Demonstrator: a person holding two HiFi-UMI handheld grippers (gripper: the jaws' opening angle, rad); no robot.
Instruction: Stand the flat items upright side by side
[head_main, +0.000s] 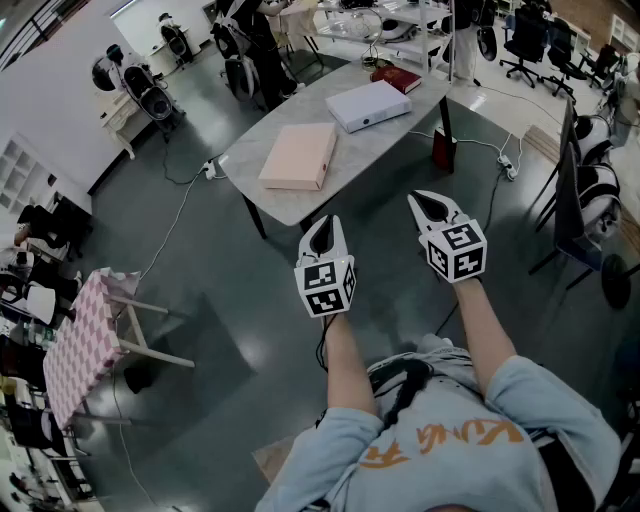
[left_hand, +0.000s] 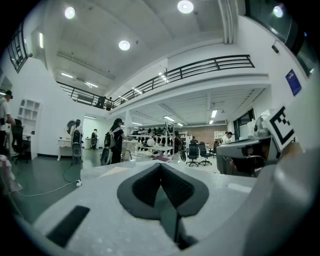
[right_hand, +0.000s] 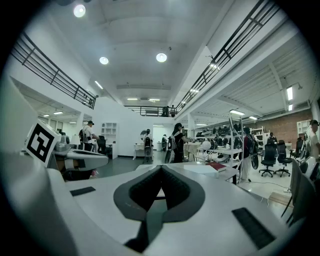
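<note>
While left tool and right tool hover clenched, pink folder, white folder, red book flat on table

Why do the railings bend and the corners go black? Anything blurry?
Left gripper view: wide lens bows the balcony railing, corners black, ceiling lamps glare. Right gripper view: same bowing; shut right claw looks soft. Head view: sharp, evenly lit.

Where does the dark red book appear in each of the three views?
Head view: dark red book at the table's far end.
Left gripper view: probably the small red patch near centre.
Right gripper view: right of centre.
Shared landmark: the marble table.
</note>
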